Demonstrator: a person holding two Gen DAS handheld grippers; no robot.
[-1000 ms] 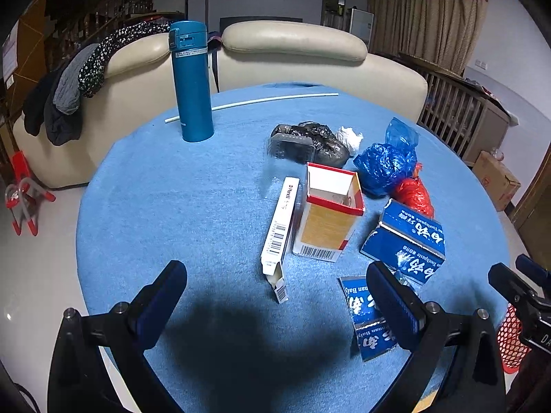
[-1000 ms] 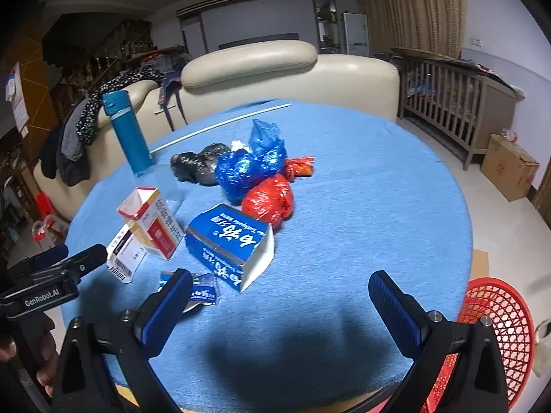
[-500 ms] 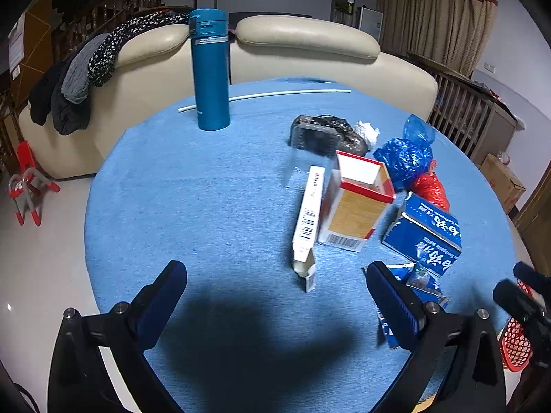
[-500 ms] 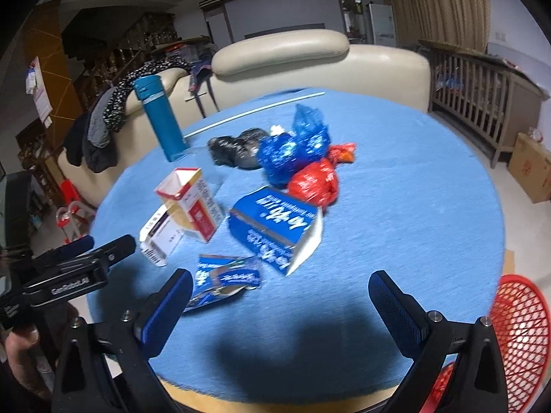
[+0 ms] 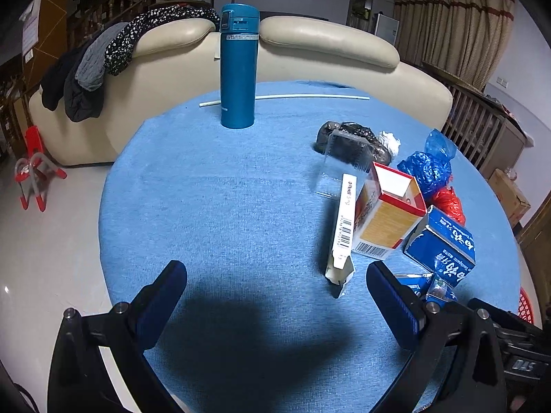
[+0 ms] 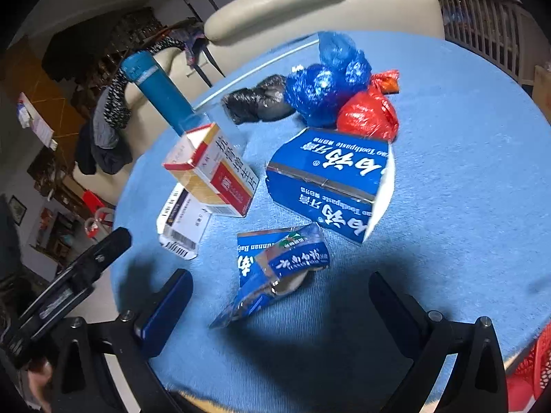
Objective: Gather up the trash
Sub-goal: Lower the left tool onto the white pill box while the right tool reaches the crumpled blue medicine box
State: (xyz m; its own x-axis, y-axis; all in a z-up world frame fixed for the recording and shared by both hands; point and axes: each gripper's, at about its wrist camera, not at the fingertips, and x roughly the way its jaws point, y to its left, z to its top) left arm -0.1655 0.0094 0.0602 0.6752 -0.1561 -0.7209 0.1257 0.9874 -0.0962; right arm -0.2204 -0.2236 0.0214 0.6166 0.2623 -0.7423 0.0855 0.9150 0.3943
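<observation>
Trash was found gathered on the round blue table [image 5: 213, 206], all of it placed relative to the tall teal flask [image 5: 239, 65] that stood upright near the far edge. Nearer than the flask and to its right, a black bag [image 6: 256, 101] lay on the cloth, with a clear plastic box [image 5: 341, 165] just in front of it. A blue bag [image 6: 327, 79] was seen touching the black bag on the side away from the flask, and a red bag [image 6: 368, 113] was pressed against the blue one. Closer to the cameras than the flask, an open red and yellow carton [image 6: 213, 172] was lying on its side, with a flat white box [image 5: 345, 220] just beside it. A large blue toothpaste box [image 6: 327, 179] lay in front of the red bag, and a torn blue wrapper [image 6: 275, 268] was the piece farthest from the flask. A thin white rod [image 5: 310, 96] lay behind the flask. A red mesh basket [image 6: 530, 371] was visible beyond the table edge.

The left gripper [image 5: 275, 292] was held above bare cloth, its fingers spread wide with nothing between them. The right gripper [image 6: 279, 306] was held over the torn wrapper, its fingers likewise wide apart and not touching it.
</observation>
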